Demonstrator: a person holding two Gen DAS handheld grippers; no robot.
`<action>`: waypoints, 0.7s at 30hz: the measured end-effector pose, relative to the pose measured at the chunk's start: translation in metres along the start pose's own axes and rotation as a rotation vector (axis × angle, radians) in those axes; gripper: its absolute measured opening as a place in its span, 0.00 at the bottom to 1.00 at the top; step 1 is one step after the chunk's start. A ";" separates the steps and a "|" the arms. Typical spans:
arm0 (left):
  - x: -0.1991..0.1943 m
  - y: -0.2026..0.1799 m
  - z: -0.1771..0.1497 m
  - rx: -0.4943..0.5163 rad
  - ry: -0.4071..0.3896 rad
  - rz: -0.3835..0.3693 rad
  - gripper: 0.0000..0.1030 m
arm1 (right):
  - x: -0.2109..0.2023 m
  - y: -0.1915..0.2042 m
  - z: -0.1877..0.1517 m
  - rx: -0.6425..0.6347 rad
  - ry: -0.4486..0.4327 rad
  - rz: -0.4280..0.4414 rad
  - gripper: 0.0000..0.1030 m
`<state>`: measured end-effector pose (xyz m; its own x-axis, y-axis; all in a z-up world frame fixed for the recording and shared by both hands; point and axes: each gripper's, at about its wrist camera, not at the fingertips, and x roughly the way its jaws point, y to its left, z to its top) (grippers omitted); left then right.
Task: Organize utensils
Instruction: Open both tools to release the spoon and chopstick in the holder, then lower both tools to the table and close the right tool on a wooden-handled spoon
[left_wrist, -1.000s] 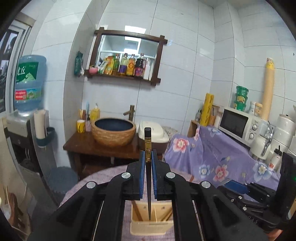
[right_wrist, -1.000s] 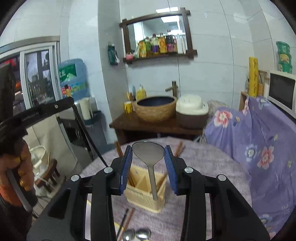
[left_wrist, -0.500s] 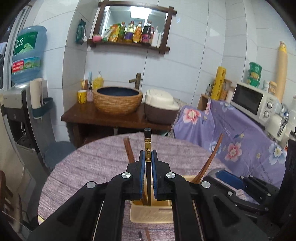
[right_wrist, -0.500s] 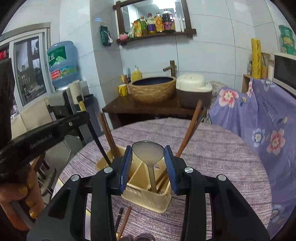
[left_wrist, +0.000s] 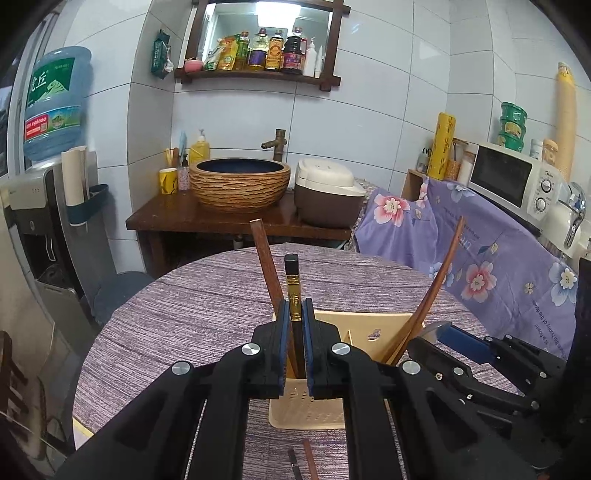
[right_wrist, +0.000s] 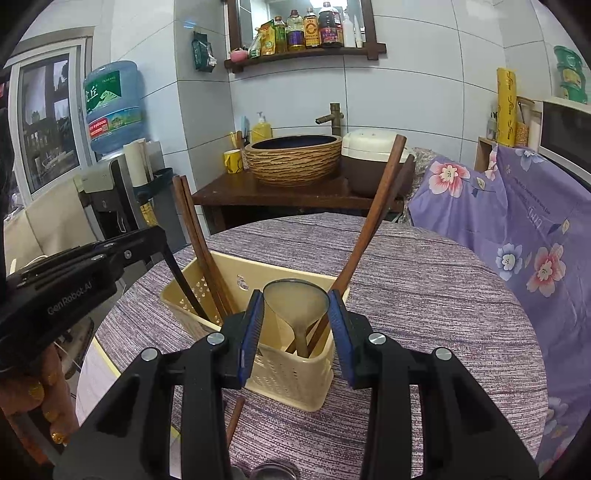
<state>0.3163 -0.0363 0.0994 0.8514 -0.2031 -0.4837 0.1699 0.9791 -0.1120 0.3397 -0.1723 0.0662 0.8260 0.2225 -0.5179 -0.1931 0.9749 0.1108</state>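
The round desk under its purple woven cloth carries a cream plastic utensil caddy, divided into compartments, some already holding brown wooden chopsticks that lean outward.

The left gripper has its fingers closed tight on a black chopstick with a gold band, held nearly upright, its lower end down inside the caddy's left compartment. The right gripper has its fingers clamped on the bowl of a metal spoon, handle pointing down into the near right compartment, beside the chopsticks leaning there.

The step in hand looks like seating both utensils. To do it well, each should go straight down until its tip is near the caddy floor before the fingers let go, so nothing bounces or tips the light caddy. The spoon's handle needs to slip past the leaning chopsticks rather than press on them. More chopsticks lie on the cloth in front of the caddy, so work remains.
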 end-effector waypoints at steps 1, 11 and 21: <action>0.000 0.000 -0.001 0.000 0.001 -0.002 0.08 | 0.000 0.000 -0.001 0.004 0.000 0.003 0.36; -0.035 0.007 -0.009 0.000 -0.053 0.010 0.57 | -0.023 -0.004 -0.010 0.016 -0.047 -0.014 0.59; -0.058 0.031 -0.102 -0.041 0.078 0.093 0.75 | -0.051 -0.002 -0.086 -0.037 0.078 -0.082 0.62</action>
<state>0.2221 0.0048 0.0354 0.8211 -0.1132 -0.5594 0.0702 0.9927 -0.0979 0.2527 -0.1864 0.0192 0.7963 0.1394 -0.5887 -0.1473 0.9885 0.0349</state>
